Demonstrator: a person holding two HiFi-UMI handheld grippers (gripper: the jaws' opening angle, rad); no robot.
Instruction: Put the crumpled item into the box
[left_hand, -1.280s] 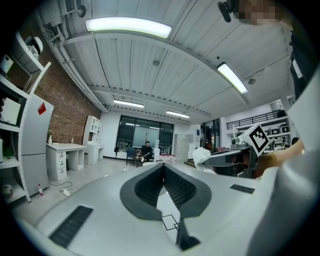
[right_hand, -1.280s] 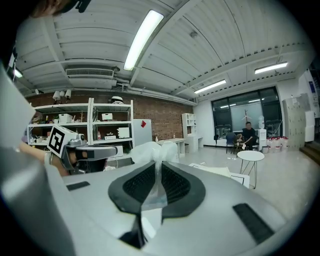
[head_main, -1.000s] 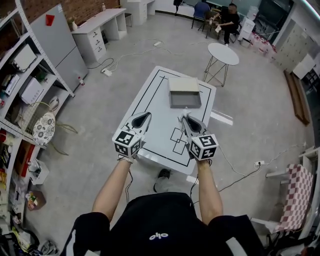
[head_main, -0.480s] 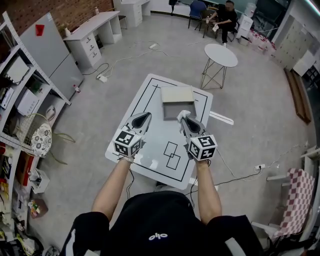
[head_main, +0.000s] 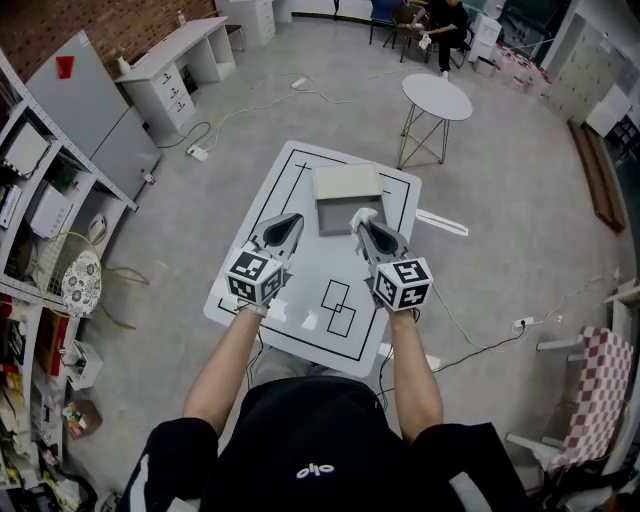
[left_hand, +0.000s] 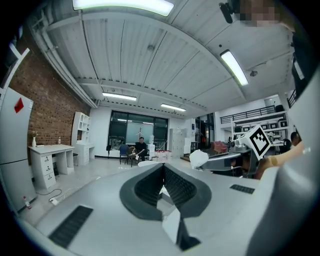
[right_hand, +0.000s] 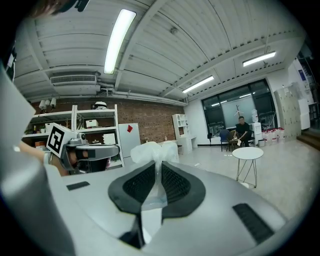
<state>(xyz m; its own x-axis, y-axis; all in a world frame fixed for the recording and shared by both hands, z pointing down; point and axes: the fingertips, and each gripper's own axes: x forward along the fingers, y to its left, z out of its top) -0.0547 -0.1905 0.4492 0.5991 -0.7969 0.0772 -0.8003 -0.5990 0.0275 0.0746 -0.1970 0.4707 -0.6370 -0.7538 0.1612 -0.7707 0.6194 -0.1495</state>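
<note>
Evidently, the right gripper (right_hand: 159, 170) was clamped on the crumpled white item (right_hand: 151, 149), seemingly above the box (head_main: 333, 217) edge. The left gripper (left_hand: 162, 172) jaws were together, empty.

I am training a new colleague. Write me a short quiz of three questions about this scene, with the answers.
1. True or false: the left gripper holds the crumpled item.
2. Where does the box stand? A: on the white table; B: on the floor; C: on the shelf.
3. Fill in: the right gripper is ___ on the crumpled item.
Key: 1 false, the left gripper is shut and empty; 2 A; 3 shut.
</note>
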